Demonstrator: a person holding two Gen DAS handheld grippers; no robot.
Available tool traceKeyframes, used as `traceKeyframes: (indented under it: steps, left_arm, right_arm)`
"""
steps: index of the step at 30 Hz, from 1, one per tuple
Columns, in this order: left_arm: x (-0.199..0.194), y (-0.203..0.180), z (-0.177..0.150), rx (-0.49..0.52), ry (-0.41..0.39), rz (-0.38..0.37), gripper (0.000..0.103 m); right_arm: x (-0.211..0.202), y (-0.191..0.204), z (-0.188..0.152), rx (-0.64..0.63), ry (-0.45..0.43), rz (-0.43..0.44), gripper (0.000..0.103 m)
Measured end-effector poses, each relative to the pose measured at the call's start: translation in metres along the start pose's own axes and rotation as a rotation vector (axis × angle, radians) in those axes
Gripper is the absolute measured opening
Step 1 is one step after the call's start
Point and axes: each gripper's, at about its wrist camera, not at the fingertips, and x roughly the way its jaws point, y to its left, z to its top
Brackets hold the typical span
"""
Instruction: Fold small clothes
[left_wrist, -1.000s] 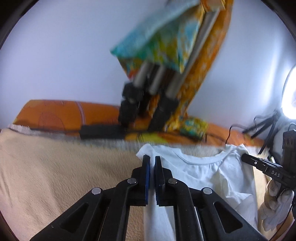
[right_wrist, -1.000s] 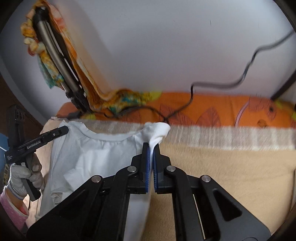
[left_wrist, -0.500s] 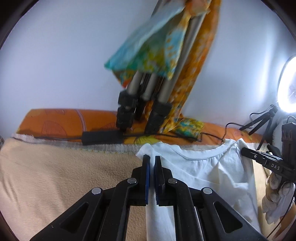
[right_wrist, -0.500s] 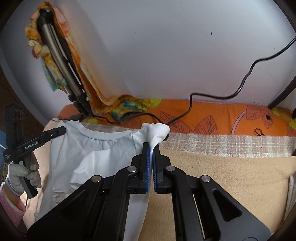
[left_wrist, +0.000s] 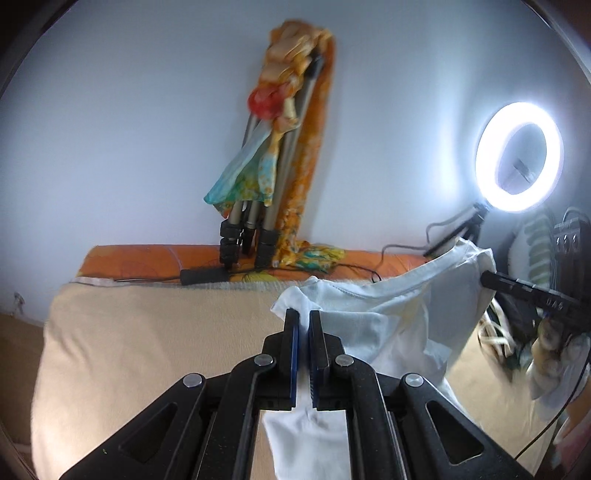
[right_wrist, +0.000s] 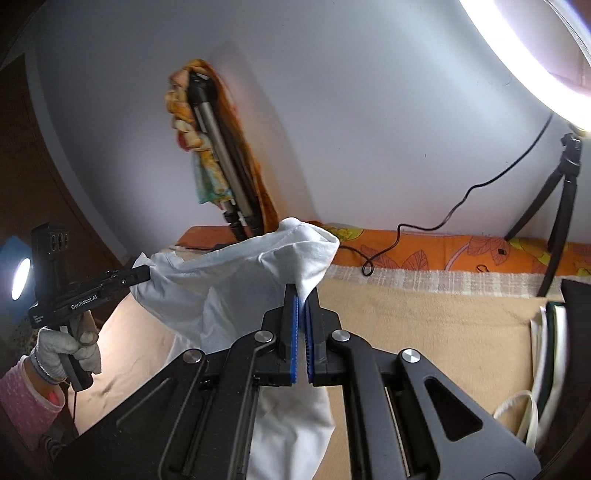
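Observation:
A small white T-shirt (left_wrist: 384, 321) hangs in the air between both grippers, above a beige blanket (left_wrist: 147, 350). My left gripper (left_wrist: 303, 317) is shut on one shoulder of the T-shirt, with cloth pinched between its blue pads and trailing down under the jaws. My right gripper (right_wrist: 303, 295) is shut on the other shoulder of the white T-shirt (right_wrist: 240, 280). In the left wrist view the right gripper (left_wrist: 484, 278) shows at the far right, clamped on the cloth. In the right wrist view the left gripper (right_wrist: 147, 273) shows at the left, held by a gloved hand (right_wrist: 66, 350).
A folded tripod (left_wrist: 258, 206) draped with colourful cloth leans on the wall behind the bed. A lit ring light (left_wrist: 519, 157) on a small tripod (right_wrist: 561, 206) stands at the right, with a black cable (right_wrist: 443, 221) over the orange sheet (right_wrist: 461, 254). Bags (right_wrist: 546, 350) lie at the right edge.
Both grippers have risen and pulled back from the wall, lifting the T-shirt off the blanket so it now hangs between them. The ring light has come into view.

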Motion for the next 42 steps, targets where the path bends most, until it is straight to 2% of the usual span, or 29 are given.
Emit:
traceKeyframes:
  steps: [4,9,15,22,25,28,30,32,34,35,37,39,41,42]
  left_arm:
    - [-0.033,-0.01,-0.027,0.007,0.003,-0.012,0.001]
    - [-0.064,-0.016,-0.07,0.008,0.031,-0.025,0.001]
    - [-0.081,-0.023,-0.126,0.033,0.098,-0.014,0.002]
    - [-0.103,-0.032,-0.17,0.105,0.137,-0.002,0.003]
    - [-0.119,-0.03,-0.183,0.115,0.157,-0.01,0.009]
    - [-0.137,-0.024,-0.189,0.095,0.158,-0.018,0.015]
    - [-0.146,-0.016,-0.19,0.045,0.154,-0.026,0.02]
    - [-0.148,-0.003,-0.188,-0.063,0.164,-0.067,0.024]
    - [-0.147,0.006,-0.185,-0.16,0.164,-0.099,0.03]
    - [-0.147,0.011,-0.183,-0.216,0.153,-0.107,0.03]
    - [-0.143,0.018,-0.181,-0.3,0.147,-0.114,0.034]
    - [-0.131,0.021,-0.182,-0.359,0.179,-0.128,0.038]
    - [-0.119,0.02,-0.187,-0.389,0.223,-0.139,0.037]
    - [-0.112,0.02,-0.19,-0.406,0.242,-0.156,0.033]
  right_arm:
    - [-0.034,0.022,-0.026,-0.017,-0.001,0.001,0.004]
    - [-0.07,0.038,-0.078,-0.028,0.017,-0.005,0.004]
    - [-0.083,0.05,-0.142,-0.053,0.08,-0.041,0.004]
    - [-0.101,0.057,-0.181,-0.12,0.097,-0.11,0.004]
    - [-0.118,0.062,-0.191,-0.178,0.086,-0.124,0.004]
    - [-0.132,0.063,-0.197,-0.188,0.099,-0.097,0.004]
    - [-0.142,0.058,-0.2,-0.133,0.107,-0.062,0.008]
    - [-0.147,0.053,-0.201,-0.047,0.118,-0.041,0.033]
    - [-0.149,0.045,-0.2,0.053,0.116,-0.044,0.047]
    - [-0.146,0.04,-0.199,0.127,0.121,-0.057,0.048]
    - [-0.14,0.029,-0.202,0.244,0.119,-0.023,0.048]
    - [-0.131,0.017,-0.204,0.36,0.129,-0.004,0.048]
    - [-0.122,0.012,-0.208,0.41,0.148,-0.003,0.048]
    - [-0.115,0.009,-0.212,0.439,0.168,0.0,0.048]
